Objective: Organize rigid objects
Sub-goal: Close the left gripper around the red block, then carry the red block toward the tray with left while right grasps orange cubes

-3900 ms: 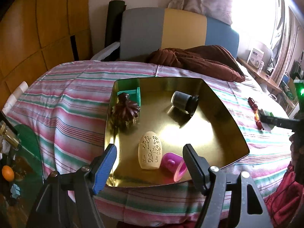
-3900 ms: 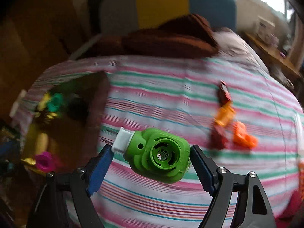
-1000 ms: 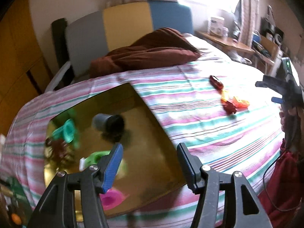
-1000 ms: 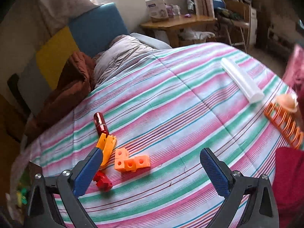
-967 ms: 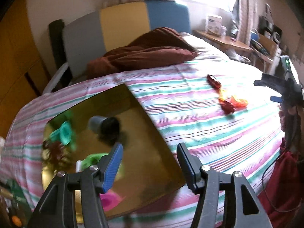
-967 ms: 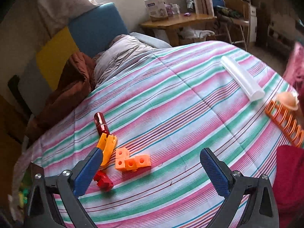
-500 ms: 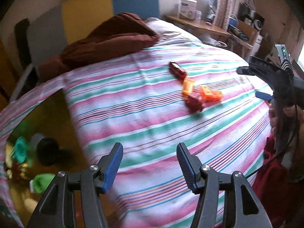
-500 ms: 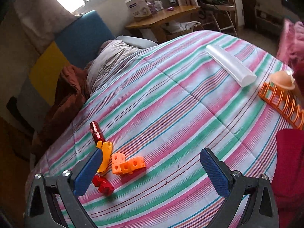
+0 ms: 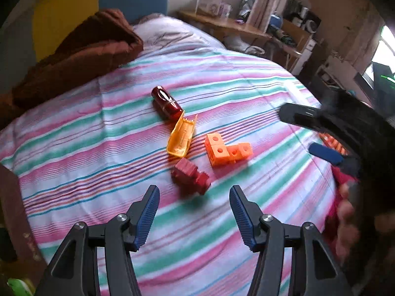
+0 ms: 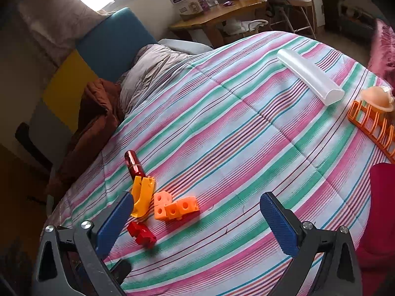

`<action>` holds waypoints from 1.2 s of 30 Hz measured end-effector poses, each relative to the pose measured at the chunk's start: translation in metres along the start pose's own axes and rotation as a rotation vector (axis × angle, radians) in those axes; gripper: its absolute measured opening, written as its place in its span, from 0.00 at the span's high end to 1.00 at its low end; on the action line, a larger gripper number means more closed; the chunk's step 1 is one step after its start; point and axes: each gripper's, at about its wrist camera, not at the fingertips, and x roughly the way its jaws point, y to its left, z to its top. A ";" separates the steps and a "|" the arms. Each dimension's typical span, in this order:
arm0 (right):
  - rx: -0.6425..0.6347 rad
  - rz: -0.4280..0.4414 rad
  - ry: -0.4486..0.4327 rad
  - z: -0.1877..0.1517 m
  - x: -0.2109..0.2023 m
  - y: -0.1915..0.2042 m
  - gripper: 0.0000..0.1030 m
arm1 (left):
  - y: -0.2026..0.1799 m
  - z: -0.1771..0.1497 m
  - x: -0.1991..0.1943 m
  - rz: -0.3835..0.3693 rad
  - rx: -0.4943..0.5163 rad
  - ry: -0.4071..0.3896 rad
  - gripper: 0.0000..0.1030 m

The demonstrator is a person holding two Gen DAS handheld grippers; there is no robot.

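red block piece [image 9: 190, 174]: lower centre of left wrist view, on striped bed cover [image 9: 98, 133], just ahead of left gripper [image 9: 193, 209] | likely light, stiff plastic; pinch its flat sides | beside it: yellow shell [image 9: 181, 137], orange cubes [image 9: 227, 150], dark red capsule [image 9: 166, 102] | left jaws open, empty | right gripper [image 10: 197, 218] jaws wide, empty

A lived-in home bedroom: striped bedspread [image 10: 246, 135] over a bed, padded headboard [image 10: 111, 44] in blue and yellow, curtained window [image 10: 56, 12], cluttered wooden desk [image 10: 222, 14], brown blanket [image 9: 81, 56] bunched near the pillow.
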 end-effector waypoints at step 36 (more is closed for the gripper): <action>-0.251 -0.075 0.163 -0.024 0.045 0.043 0.00 | 0.032 -0.121 -0.053 -0.046 0.004 -0.016 0.86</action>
